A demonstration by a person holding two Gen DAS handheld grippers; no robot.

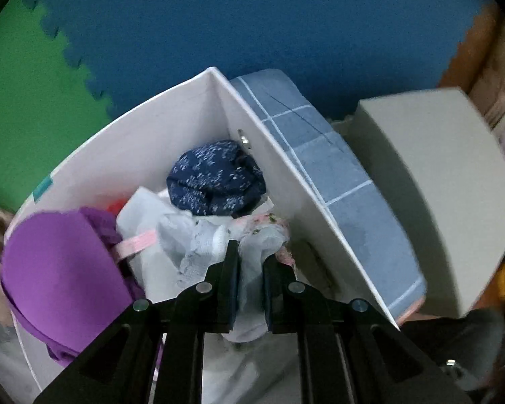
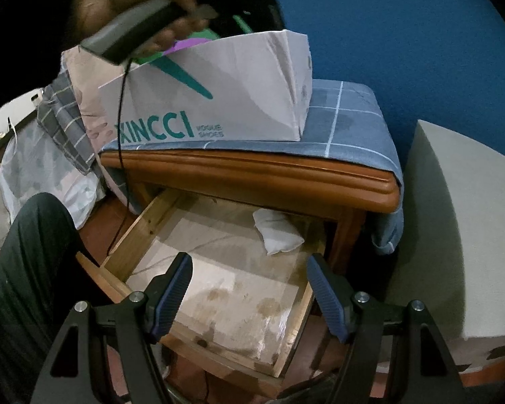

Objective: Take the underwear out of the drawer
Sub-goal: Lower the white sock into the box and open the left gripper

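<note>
The left gripper [image 1: 249, 262] was clamped on a white garment [image 1: 249, 303] inside the white box [image 1: 124, 155]. One white piece [image 2: 277, 234] lay at the drawer's [image 2: 144, 232] far right, straight ahead of the right gripper [image 2: 249, 293], whose jaws stood apart, the nearer tool

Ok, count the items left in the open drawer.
1. A single white folded item lies at the back right of the drawer; the rest of the floor shows bare lining. The drawer's back, under the wooden tabletop, is hidden, so more may sit there.
</note>
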